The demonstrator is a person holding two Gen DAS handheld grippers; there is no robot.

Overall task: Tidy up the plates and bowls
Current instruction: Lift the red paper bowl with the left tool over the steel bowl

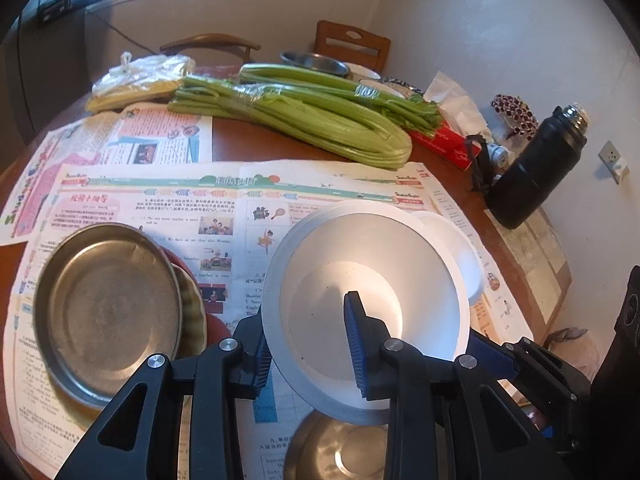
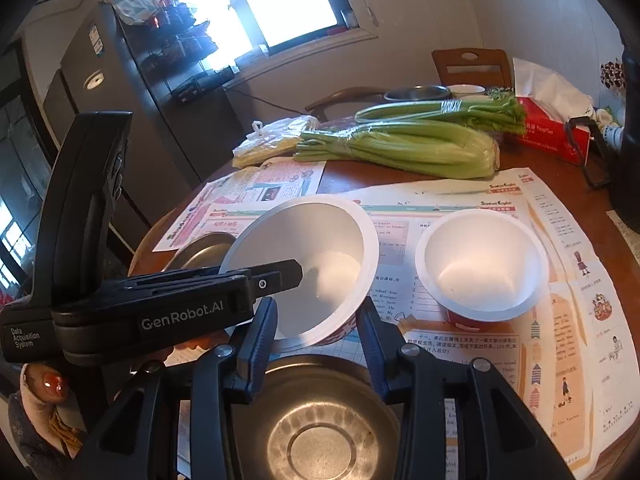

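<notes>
My left gripper (image 1: 310,344) is shut on the rim of a white paper bowl (image 1: 372,292), one finger inside and one outside, and holds it tilted above the table; the same bowl shows in the right wrist view (image 2: 312,264). A second white paper bowl (image 2: 482,266) stands on the newspaper to its right, and shows in the left wrist view (image 1: 460,248). My right gripper (image 2: 318,344) is open and empty, above a steel bowl (image 2: 320,428). A steel plate (image 1: 106,308) lies on a stack of plates at the left.
Newspaper sheets (image 1: 160,200) cover the round wooden table. Celery bunches (image 1: 304,112), a plastic bag (image 1: 140,76), a red tissue box (image 1: 448,140), a black flask (image 1: 536,168) and more dishes (image 1: 316,62) lie at the back. Two chairs stand behind the table.
</notes>
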